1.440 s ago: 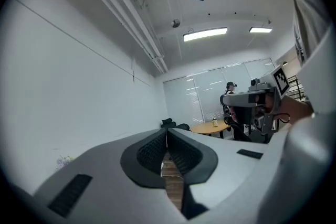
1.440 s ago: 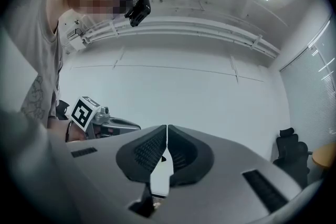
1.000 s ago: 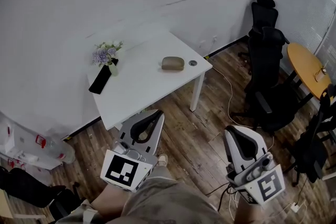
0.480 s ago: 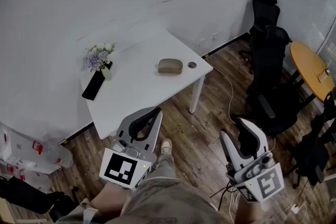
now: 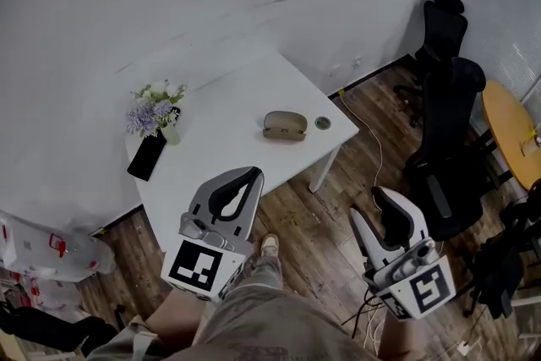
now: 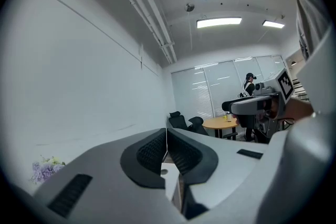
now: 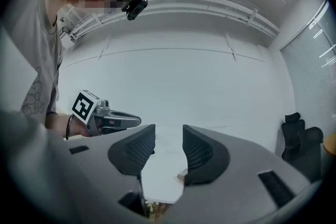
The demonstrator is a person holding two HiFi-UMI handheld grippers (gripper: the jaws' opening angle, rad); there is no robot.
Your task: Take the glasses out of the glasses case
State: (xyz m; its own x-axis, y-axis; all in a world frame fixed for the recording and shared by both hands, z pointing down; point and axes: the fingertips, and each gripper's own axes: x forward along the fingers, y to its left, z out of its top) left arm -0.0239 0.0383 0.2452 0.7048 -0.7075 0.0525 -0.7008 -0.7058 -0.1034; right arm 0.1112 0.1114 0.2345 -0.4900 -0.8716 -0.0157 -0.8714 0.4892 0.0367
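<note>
The left gripper (image 6: 166, 136) fills the lower frame, its two black ribbed pads pressed flat together with nothing between them. Just below the pads shows a sliver of white table top (image 6: 169, 182). A plain white wall (image 6: 79, 76) runs along the left, with a small bunch of pale purple flowers (image 6: 44, 168) at its foot. Farther back stand black office chairs (image 6: 184, 122), a round wooden table (image 6: 223, 123) and window blinds (image 6: 220, 86) under lit ceiling lights (image 6: 219, 22). At the right, a hand (image 6: 300, 110) holds the right gripper (image 6: 231, 106) side-on, its jaws opening, with nothing visible between them.
</note>
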